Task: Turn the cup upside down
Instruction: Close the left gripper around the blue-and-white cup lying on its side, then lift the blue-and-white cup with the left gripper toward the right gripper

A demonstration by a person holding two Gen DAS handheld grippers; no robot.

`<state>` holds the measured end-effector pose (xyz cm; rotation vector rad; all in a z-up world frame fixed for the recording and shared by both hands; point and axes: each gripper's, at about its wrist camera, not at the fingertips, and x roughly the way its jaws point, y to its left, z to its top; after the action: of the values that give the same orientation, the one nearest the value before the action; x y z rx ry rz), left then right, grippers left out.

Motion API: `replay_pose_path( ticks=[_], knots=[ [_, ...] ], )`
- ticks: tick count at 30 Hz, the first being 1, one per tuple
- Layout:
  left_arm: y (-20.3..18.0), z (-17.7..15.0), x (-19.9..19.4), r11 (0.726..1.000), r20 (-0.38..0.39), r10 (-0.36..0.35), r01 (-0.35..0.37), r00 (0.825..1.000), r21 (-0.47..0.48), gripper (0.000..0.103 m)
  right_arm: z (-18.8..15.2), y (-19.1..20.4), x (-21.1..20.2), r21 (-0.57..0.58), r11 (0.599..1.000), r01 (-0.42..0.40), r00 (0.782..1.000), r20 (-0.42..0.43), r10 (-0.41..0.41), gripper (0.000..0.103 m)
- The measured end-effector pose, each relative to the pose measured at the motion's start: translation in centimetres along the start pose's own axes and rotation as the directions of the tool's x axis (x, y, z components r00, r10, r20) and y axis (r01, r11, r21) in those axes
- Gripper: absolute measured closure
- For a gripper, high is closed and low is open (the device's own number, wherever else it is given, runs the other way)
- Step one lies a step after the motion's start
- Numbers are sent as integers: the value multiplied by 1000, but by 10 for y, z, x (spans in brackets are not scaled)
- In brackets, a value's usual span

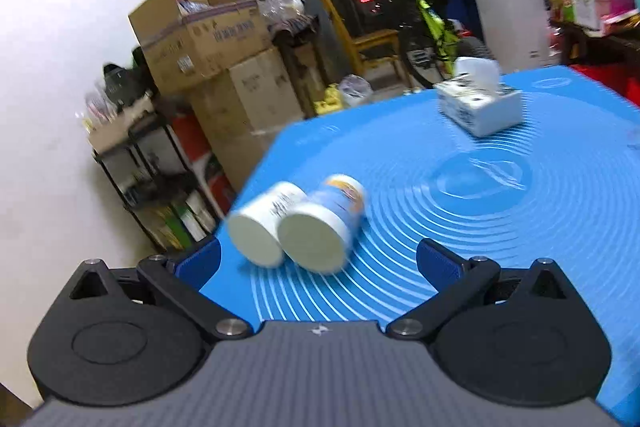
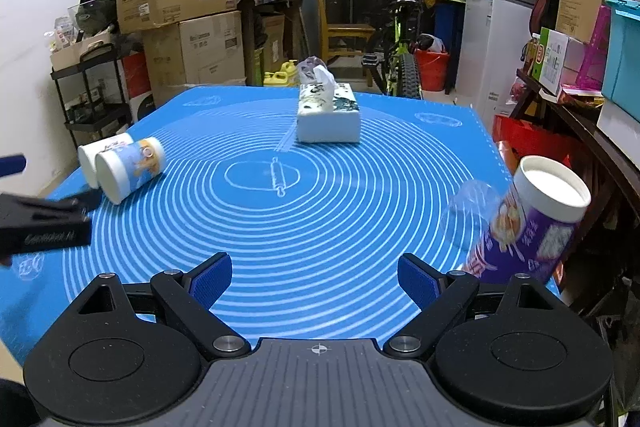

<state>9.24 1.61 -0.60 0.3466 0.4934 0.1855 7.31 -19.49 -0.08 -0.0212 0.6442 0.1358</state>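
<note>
Two paper cups stand upside down side by side on the blue mat [image 1: 500, 211]: a blue-printed one [image 1: 320, 223] and a white one [image 1: 262, 225] to its left, flat white bases up. Both show in the right wrist view, the blue-printed cup [image 2: 130, 169] and the white cup [image 2: 96, 157], at the mat's left edge. My left gripper [image 1: 318, 257] is open and empty, just before the cups. It appears in the right wrist view [image 2: 48, 223]. A purple cup [image 2: 536, 223] stands mouth up at the mat's right edge, beside my open, empty right gripper [image 2: 316, 281].
A tissue box [image 2: 328, 117] sits at the far middle of the mat [image 2: 320, 187], also in the left wrist view [image 1: 478, 103]. A clear plastic cup [image 2: 470, 215] stands next to the purple cup. Cardboard boxes, a shelf, a bicycle and a chair lie beyond the table.
</note>
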Motion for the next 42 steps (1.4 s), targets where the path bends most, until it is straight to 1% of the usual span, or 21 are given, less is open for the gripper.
replay_pose_path(
  ticks=[3, 8, 10, 13, 18, 21, 22, 24, 29, 33, 38, 42],
  knots=[
    [-1, 5, 29, 999, -2, 30, -30, 1000, 32, 0, 4, -1, 12, 5, 1000, 1, 1000, -2, -1, 12],
    [-8, 4, 63, 991, -3, 69, -68, 998, 114, 0, 9, -1, 30, 7, 1000, 1, 1000, -9, -1, 12],
    [-8, 2, 76, 989, -13, 70, -67, 997, 132, 0, 10, 0, 36, 8, 1000, -1, 1000, -12, 1, 12],
    [-6, 1, 91, 990, -37, 57, -52, 998, 133, 0, 8, 1, 42, 12, 1000, -6, 1000, -18, 7, 12],
    [-8, -2, 103, 992, -58, 34, -27, 998, 121, 2, 5, 2, 50, 14, 1000, -12, 999, -30, 12, 12],
    [-10, -3, 106, 992, -68, 19, -11, 998, 124, 22, 4, 0, 52, 18, 1000, -11, 999, -35, 11, 12],
    [-12, -3, 108, 992, -77, 16, -7, 997, 125, 23, 4, 0, 53, 19, 1000, -9, 999, -36, 10, 12],
    [-12, -3, 110, 992, -72, 30, -21, 997, 126, 26, 3, -1, 53, 22, 1000, -8, 999, -37, 9, 12],
    [-6, -1, 105, 995, -72, 6, 1, 997, 96, 27, 2, -2, 52, 21, 1000, -5, 999, -36, 6, 12],
    [-9, 1, 90, 997, -49, -16, 20, 999, 78, 28, 1, -2, 48, 23, 1000, -4, 999, -31, 5, 12],
    [-16, 4, 57, 996, -20, -72, 73, 997, 57, 28, 0, -5, 36, 28, 1000, 3, 1000, -22, -2, 12],
    [-21, 5, 26, 989, -20, -145, 145, 989, 11, 28, -2, -10, 24, 44, 999, 16, 1000, -18, -15, 12]
  ],
)
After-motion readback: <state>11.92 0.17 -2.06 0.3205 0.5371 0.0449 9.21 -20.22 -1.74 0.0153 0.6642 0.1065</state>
